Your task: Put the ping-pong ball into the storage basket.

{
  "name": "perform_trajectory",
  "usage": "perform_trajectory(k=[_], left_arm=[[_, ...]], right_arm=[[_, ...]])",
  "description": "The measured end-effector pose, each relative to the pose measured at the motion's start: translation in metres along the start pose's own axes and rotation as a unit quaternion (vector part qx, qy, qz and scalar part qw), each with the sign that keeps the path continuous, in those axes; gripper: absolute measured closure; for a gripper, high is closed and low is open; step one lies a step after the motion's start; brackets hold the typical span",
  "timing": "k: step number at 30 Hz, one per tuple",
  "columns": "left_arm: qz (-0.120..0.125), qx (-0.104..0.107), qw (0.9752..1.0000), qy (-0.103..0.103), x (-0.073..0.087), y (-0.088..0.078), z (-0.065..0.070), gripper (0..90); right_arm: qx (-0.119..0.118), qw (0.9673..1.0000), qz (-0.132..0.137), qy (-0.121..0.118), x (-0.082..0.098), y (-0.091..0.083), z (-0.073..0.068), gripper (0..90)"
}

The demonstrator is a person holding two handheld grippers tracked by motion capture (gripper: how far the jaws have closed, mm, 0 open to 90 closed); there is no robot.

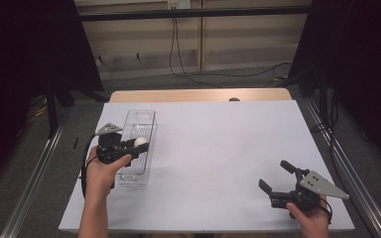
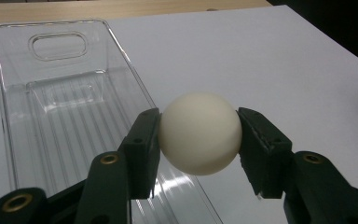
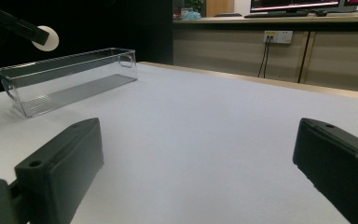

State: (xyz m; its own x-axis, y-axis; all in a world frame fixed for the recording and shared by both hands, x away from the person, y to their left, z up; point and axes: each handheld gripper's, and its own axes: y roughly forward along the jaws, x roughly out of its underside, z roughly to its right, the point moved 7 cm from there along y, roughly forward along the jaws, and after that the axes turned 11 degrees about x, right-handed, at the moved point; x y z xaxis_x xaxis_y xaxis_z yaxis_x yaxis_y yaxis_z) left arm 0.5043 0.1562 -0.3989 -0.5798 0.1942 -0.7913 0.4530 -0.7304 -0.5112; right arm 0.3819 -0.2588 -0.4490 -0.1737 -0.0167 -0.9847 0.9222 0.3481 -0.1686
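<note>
A white ball (image 2: 200,132) is clamped between the black jaws of my left gripper (image 1: 140,144), which is shut on it. The ball (image 1: 140,142) hangs above the right rim of a clear plastic bin (image 1: 138,130) on the white table's left side. Beneath the jaws in the left gripper view, the bin (image 2: 51,98) holds nothing. Low over the table's near right corner, my right gripper (image 1: 273,175) is open with nothing between its jaws. The right gripper view has the bin (image 3: 65,79) at far left and the ball (image 3: 46,38) above it.
The white table surface (image 1: 218,148) stretches between the two grippers. A wooden strip (image 1: 198,95) runs along the far edge. Metal rails (image 1: 342,163) flank both sides, and cables hang on the back wall.
</note>
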Motion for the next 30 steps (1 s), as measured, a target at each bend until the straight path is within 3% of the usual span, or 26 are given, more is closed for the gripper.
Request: perform_trajectory(k=[30], left_arm=[[-0.003, -0.038, 0.9993, -0.004, 0.008, 0.001, -0.019, 51.0]], right_arm=[[-0.002, 1.0, 0.0, -0.003, 0.0, -0.001, 0.0, 1.2]])
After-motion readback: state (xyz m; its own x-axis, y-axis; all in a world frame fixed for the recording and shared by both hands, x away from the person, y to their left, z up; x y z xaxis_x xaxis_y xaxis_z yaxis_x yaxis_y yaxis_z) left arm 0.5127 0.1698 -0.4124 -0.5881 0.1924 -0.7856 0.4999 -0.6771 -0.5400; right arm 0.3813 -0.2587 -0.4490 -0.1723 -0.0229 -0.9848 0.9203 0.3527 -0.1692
